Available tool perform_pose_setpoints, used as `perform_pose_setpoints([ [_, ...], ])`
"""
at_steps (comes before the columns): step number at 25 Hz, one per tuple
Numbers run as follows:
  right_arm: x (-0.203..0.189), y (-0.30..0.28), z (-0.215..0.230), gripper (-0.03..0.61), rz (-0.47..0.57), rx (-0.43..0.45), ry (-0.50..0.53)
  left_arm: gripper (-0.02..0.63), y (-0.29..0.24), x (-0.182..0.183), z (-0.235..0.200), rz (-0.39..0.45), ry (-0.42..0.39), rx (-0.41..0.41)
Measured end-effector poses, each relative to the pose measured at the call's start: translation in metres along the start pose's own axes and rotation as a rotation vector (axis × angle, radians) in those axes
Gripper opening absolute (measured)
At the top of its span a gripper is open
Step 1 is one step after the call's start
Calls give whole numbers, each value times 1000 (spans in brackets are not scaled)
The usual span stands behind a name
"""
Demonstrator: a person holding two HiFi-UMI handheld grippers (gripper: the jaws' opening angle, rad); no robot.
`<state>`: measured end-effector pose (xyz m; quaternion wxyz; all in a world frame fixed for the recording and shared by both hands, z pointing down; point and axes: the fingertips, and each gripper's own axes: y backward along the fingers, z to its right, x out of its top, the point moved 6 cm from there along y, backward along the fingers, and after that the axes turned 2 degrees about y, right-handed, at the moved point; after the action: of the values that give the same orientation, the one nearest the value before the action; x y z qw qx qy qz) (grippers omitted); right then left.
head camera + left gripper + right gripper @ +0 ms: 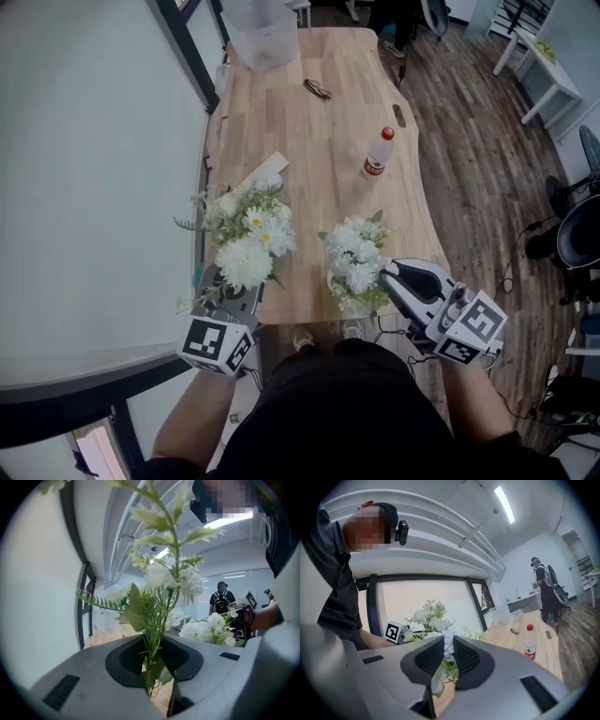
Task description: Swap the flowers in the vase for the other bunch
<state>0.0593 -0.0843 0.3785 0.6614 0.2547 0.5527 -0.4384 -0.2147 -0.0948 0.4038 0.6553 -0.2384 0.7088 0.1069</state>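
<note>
The left gripper's (157, 670) jaws are clamped on the stems of a leafy white bunch (157, 597), which stands upright with its blooms on top. The right gripper's (446, 663) jaws grip the other white bunch (448, 641), also upright. Both bunches are above the worktop's (319, 159) near edge.

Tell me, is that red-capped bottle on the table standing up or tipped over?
Upright: in the right gripper view the bottle stands on its base on the wooden table, red cap on top.

Two flower bunches (248, 236) (357, 263), two claws (231, 294) (391, 276), one bottle (378, 155), one table (319, 178).
</note>
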Motion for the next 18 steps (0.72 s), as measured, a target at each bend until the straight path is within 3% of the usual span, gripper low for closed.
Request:
perform_pose_setpoints([
  [9,29,7,4,77,86,1,-8,77,-5,15,3,6,14,-50],
  [18,90,25,7,77,173,15,39,77,-12,44,19,13,34,-73],
])
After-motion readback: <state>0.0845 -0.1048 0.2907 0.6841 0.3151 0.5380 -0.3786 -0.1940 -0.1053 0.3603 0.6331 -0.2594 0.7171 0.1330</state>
